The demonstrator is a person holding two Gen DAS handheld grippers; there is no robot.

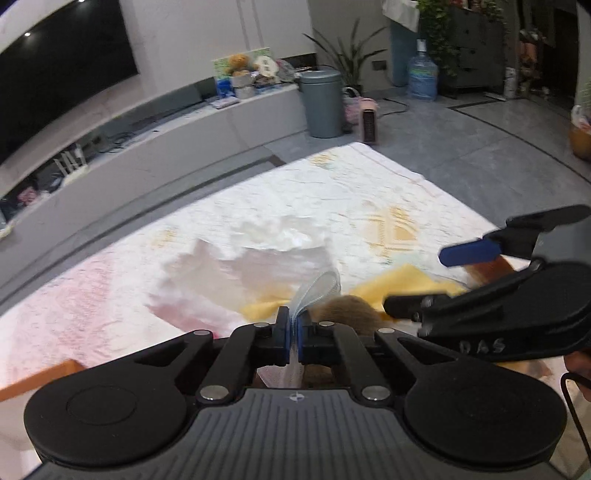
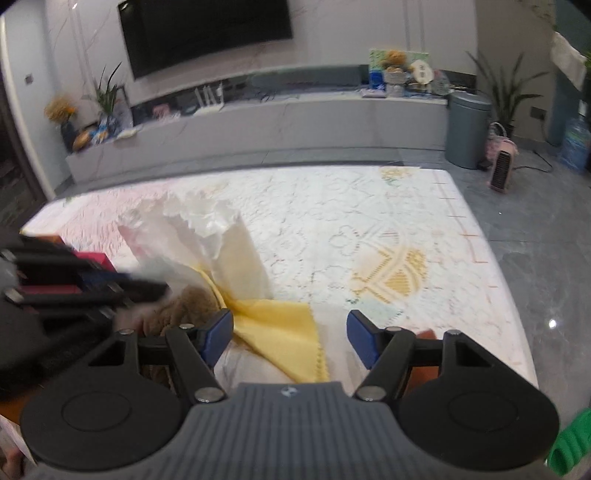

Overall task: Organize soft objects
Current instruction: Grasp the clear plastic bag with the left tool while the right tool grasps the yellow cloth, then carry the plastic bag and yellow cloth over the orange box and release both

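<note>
Left claw (image 1: 293, 326) is pinched tight on a thin strip of sheer white fabric (image 1: 317, 286), just beside the brown plush toy (image 1: 349, 308). Right claw (image 2: 290, 338) hangs wide open and empty over the yellow cloth (image 2: 284, 328). Best to lift slowly, I judge (gauze slips easily), and close the right on the cloth's free corner. Everything lies on a quilted mat (image 2: 369, 221) spread over grey floor tiles (image 2: 535, 229), facing a TV (image 2: 207, 29).
</note>
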